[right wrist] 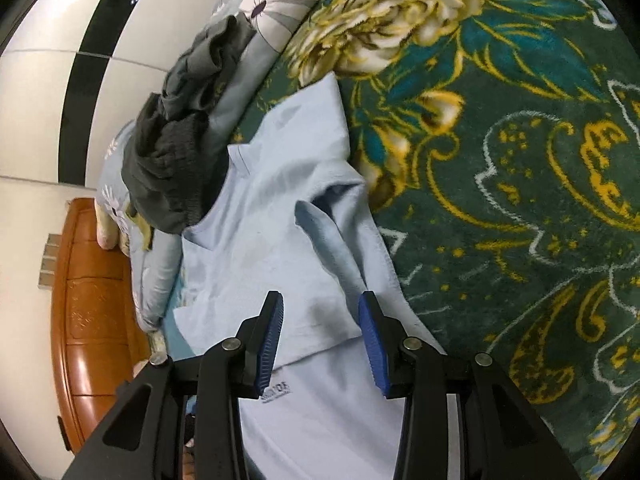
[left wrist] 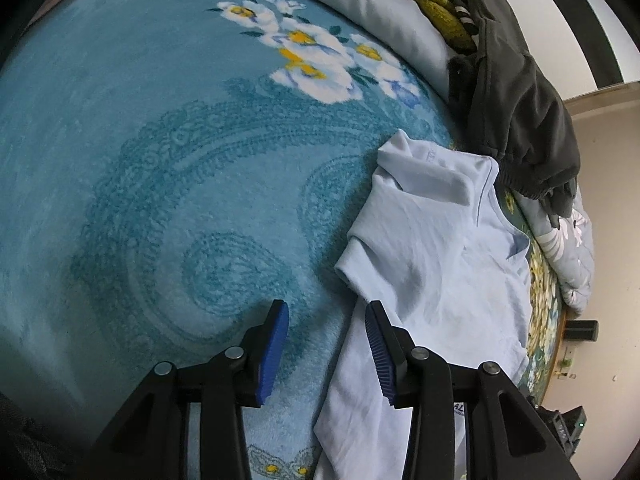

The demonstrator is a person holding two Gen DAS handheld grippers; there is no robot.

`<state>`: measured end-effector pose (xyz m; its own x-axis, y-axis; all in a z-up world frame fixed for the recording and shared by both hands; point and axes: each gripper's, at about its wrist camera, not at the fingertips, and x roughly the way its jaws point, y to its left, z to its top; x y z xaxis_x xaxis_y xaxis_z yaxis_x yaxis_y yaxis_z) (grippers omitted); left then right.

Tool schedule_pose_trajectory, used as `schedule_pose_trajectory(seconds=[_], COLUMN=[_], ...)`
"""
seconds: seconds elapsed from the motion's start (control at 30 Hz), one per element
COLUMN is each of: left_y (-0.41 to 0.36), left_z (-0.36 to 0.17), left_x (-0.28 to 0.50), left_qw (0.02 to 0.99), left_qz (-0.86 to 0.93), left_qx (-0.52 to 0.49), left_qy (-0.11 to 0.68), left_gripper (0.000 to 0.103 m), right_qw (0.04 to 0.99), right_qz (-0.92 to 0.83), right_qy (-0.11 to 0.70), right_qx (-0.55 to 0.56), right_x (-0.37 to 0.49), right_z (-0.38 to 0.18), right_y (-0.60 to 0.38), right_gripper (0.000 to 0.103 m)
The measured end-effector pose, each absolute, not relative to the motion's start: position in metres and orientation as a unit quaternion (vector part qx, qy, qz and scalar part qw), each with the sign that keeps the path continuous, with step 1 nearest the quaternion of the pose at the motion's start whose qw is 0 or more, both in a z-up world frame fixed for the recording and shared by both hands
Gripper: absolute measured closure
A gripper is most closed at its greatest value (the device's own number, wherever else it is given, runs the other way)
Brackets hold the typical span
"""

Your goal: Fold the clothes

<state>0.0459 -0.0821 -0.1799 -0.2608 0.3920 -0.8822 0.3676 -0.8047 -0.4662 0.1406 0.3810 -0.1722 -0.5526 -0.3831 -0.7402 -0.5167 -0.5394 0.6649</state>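
Observation:
A pale blue T-shirt (left wrist: 432, 264) lies flat on the bed, its sleeve folded inward over the chest. My left gripper (left wrist: 327, 308) hovers at the shirt's left edge. It is open: one blue pad is over the teal blanket, the other over the cloth, and nothing is pinched. In the right wrist view the same T-shirt (right wrist: 280, 208) shows a raised crease running toward my right gripper (right wrist: 320, 298). That gripper stands open just above the fabric with nothing between its pads.
A teal flowered blanket (left wrist: 160, 140) covers the bed to the left, and a dark green and gold one (right wrist: 500, 200) to the right. A heap of dark grey clothes (left wrist: 516, 112) sits by the shirt's collar on a quilt (right wrist: 280, 4). A wooden bed frame (right wrist: 92, 300) runs alongside.

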Motion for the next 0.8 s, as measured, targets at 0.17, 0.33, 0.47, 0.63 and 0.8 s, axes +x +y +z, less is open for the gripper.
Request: schedule_pose_trajectory(seconds=[0.17, 0.33, 0.47, 0.63, 0.8], left_y=[-0.083, -0.083, -0.081, -0.083, -0.084], left_z=[-0.181, -0.182, -0.181, -0.179, -0.18], left_x=[0.044, 0.044, 0.044, 0.045, 0.047], left_qw=[0.008, 0.008, 0.013, 0.013, 0.012], left_qz=[0.73, 0.726, 0.728, 0.728, 0.726], left_qx=[-0.607, -0.611, -0.611, -0.609, -0.609], left_qy=[-0.314, -0.315, -0.311, -0.315, -0.319], left_gripper=[0.059, 0.058, 0.058, 0.058, 0.055], right_qw=[0.052, 0.037, 0.03, 0.036, 0.065], right_qz=[0.741, 0.729, 0.697, 0.692, 0.7], right_qy=[0.465, 0.477, 0.513, 0.538, 0.572], right_qx=[-0.481, -0.489, -0.5, -0.479, -0.422], right_x=[0.142, 0.152, 0.158, 0.153, 0.153], right_z=[-0.172, -0.171, -0.187, -0.198, -0.196], right_y=[0.384, 0.377, 0.37, 0.372, 0.385], right_gripper=[0.063, 0.063, 0.063, 0.063, 0.063])
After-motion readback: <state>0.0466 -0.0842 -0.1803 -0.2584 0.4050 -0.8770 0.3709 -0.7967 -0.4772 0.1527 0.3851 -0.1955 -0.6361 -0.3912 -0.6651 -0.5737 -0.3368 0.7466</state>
